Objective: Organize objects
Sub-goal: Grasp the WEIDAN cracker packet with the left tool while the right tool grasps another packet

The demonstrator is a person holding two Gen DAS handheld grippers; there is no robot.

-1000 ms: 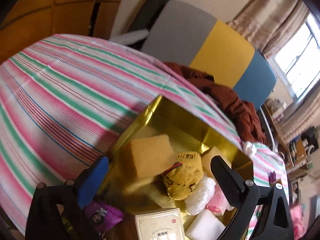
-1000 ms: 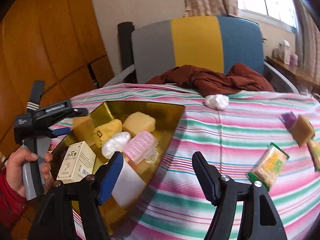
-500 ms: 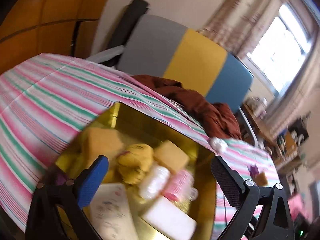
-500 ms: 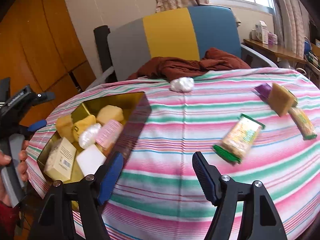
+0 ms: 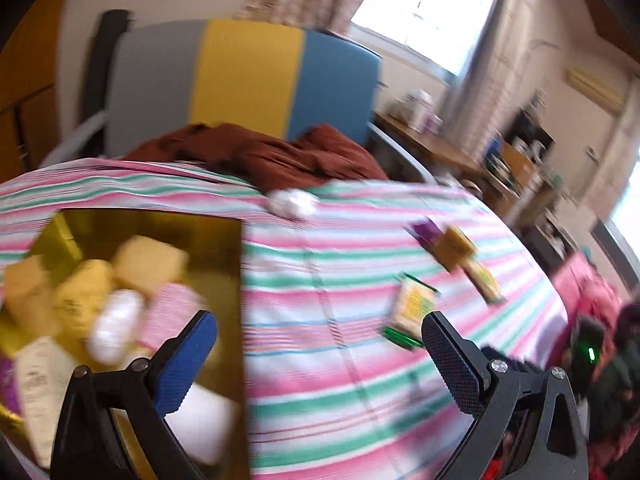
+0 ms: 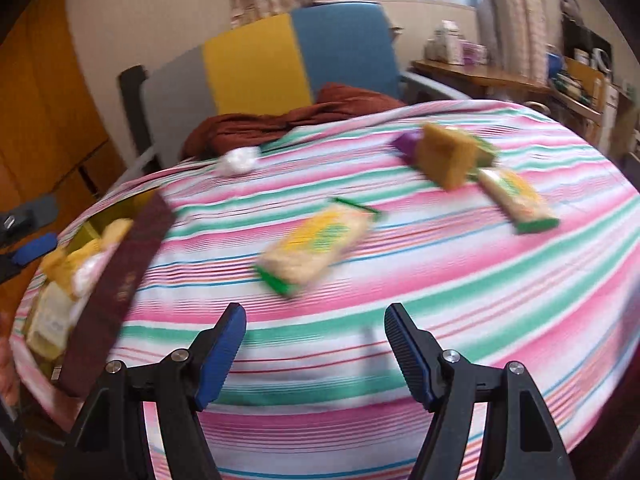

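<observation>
A gold tin box (image 5: 152,224) (image 6: 120,272) sits at the left of the striped table, filled with several soaps and small packets. My left gripper (image 5: 320,344) hangs open and empty over the box's right edge. On the cloth lie a yellow-green snack pack (image 6: 316,244) (image 5: 412,308), a second such pack (image 6: 516,200), a brown block (image 6: 448,156) (image 5: 456,246) with a purple packet (image 6: 404,144) behind it, and a white wrapped ball (image 6: 238,162) (image 5: 290,204). My right gripper (image 6: 316,344) is open, empty, just short of the nearest snack pack.
A grey, yellow and blue chair (image 5: 240,80) stands behind the table with a brown cloth (image 5: 280,156) draped over its seat and the table's far edge. A wooden desk (image 6: 500,76) with clutter lies at the right. The left hand's gripper body (image 6: 28,240) shows at the left edge.
Both views have swung right, from the gold box toward the loose items on the cloth. The right gripper has dropped closer to the table and the nearest snack pack. Both grippers stay open.
</observation>
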